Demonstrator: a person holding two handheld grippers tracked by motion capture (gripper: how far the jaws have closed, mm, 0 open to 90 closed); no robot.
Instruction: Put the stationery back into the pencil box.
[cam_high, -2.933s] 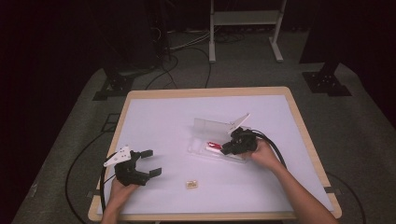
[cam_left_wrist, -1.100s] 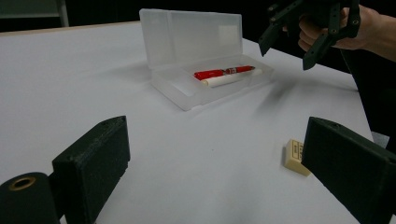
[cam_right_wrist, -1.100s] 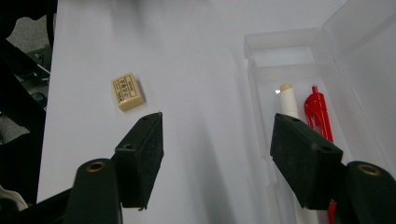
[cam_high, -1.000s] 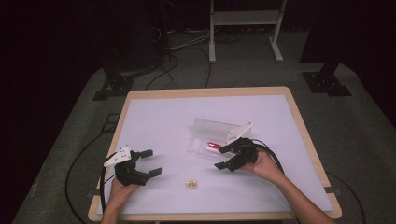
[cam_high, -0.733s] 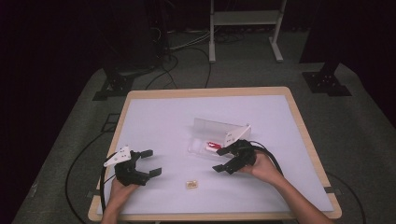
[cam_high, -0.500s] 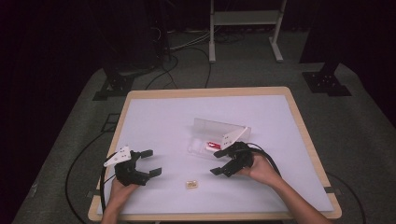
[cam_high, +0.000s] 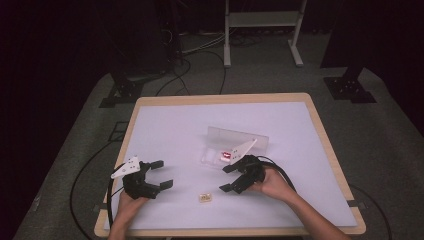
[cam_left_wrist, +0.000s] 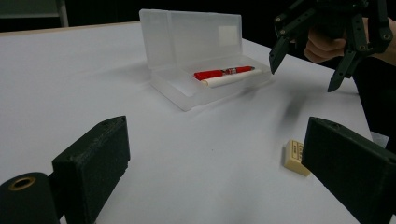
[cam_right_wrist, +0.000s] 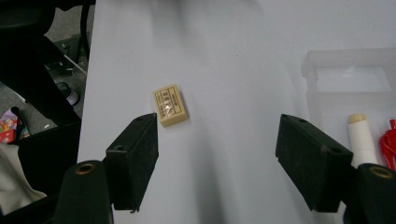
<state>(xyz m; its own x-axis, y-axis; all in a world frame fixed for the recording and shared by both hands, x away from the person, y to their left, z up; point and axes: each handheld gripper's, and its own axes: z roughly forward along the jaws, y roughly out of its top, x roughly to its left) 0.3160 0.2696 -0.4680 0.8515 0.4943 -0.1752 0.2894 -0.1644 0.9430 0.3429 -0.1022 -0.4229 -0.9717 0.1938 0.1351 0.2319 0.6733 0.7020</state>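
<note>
Presently the right gripper (cam_high: 230, 178), jaws spread and empty, is approaching the small cream rectangular eraser (cam_right_wrist: 170, 105) ahead of its left jaw. Left gripper (cam_high: 160, 173) rests open. Next: straddle, close.

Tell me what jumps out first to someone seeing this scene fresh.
The open clear pencil case at the table's middle, with a red pen and a white stick inside. Nearer the person, a small cream eraser lies alone, the open right gripper beside it.
</note>
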